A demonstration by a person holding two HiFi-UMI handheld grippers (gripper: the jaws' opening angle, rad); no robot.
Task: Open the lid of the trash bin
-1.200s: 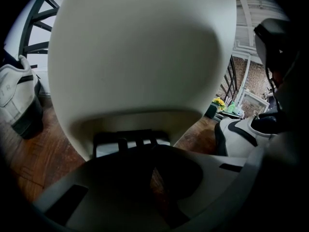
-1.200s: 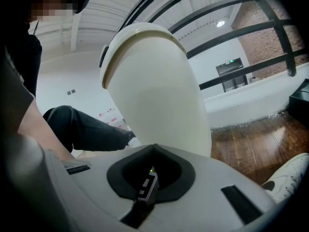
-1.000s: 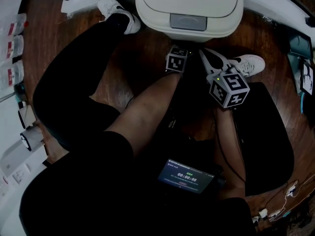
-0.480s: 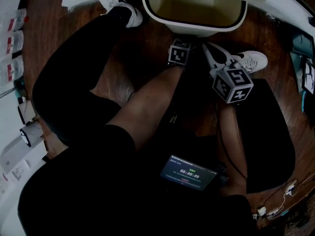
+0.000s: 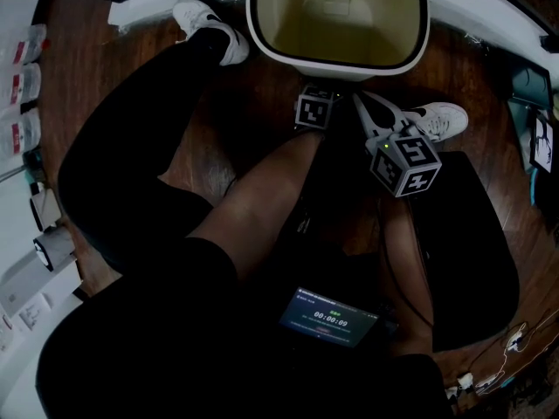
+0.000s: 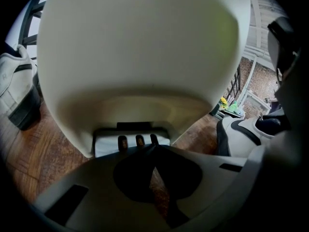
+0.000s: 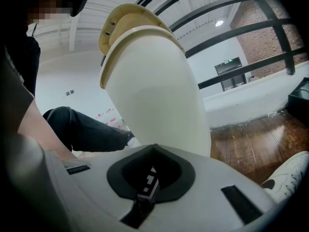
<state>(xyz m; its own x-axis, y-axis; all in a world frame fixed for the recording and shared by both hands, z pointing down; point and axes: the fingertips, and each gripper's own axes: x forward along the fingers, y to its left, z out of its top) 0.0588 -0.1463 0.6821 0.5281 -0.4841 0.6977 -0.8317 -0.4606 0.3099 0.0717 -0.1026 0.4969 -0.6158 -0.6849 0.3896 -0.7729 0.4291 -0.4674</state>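
Left gripper view: the cream trash bin (image 6: 140,57) fills the frame. The left gripper (image 6: 153,148) points at the bin's foot with its jaws drawn together and nothing between them, the tips just below a dark recess (image 6: 135,137) in the bin's base. A brown wooden floor (image 6: 34,153) runs to either side of the bin, and a white shoe (image 6: 17,88) stands to its left.

Right gripper view: the right gripper (image 7: 154,147) also has its jaws closed and empty, and it sits lower than the bin's side. The lid (image 7: 126,19) is tipped up at the bin's top. Behind the bin are white walls, black railings (image 7: 251,28), a brick wall (image 7: 270,42) and ceiling lights.

Head view: the bin is at the top, its mouth uncovered and its yellowish inside showing. Both grippers are just in front of it, above the floor. A small lit screen (image 5: 330,319) sits further back from the bin, near the person's lap.
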